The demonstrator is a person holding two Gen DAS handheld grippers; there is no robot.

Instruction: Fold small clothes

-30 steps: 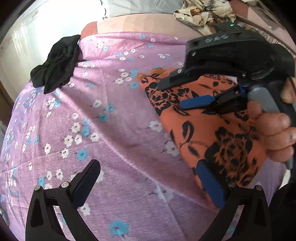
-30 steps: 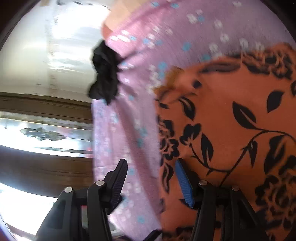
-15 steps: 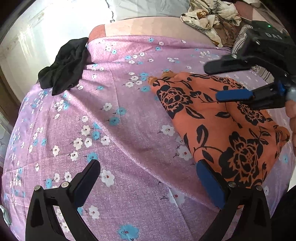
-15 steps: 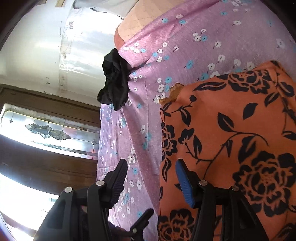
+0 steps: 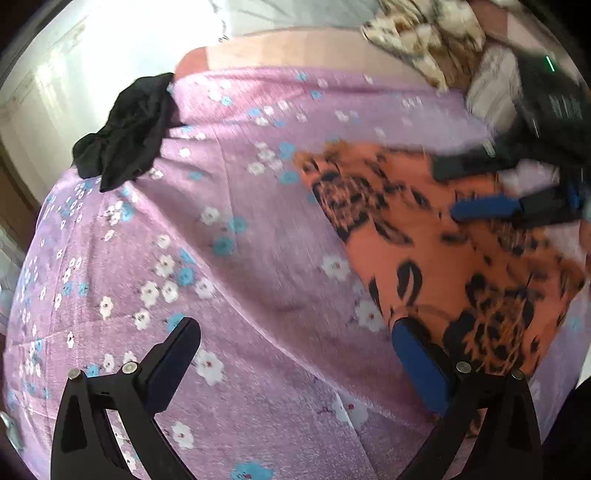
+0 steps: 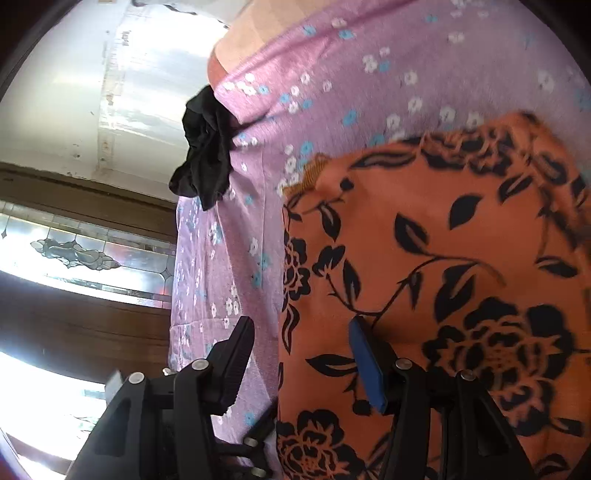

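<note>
An orange garment with black flowers (image 5: 443, 258) lies flat on the purple flowered sheet (image 5: 240, 295), folded into a rough rectangle. My left gripper (image 5: 295, 332) stands open above the sheet, its blue-padded finger just over the garment's near left corner. In the left wrist view my right gripper (image 5: 454, 188) hovers open over the garment's far right part. From the right wrist view the right gripper (image 6: 301, 343) straddles the left edge of the orange garment (image 6: 443, 258) without pressing on it.
A crumpled black cloth (image 5: 125, 147) hangs at the sheet's far left edge, also the black cloth (image 6: 207, 158) in the right wrist view. A pile of patterned clothes (image 5: 424, 33) lies at the back right. A white wall and a dark wooden window frame (image 6: 74, 314) border the left.
The right gripper has drawn back toward the right edge of the left wrist view and lifted off the garment's middle. The left gripper has hardly moved. Both stay open.
</note>
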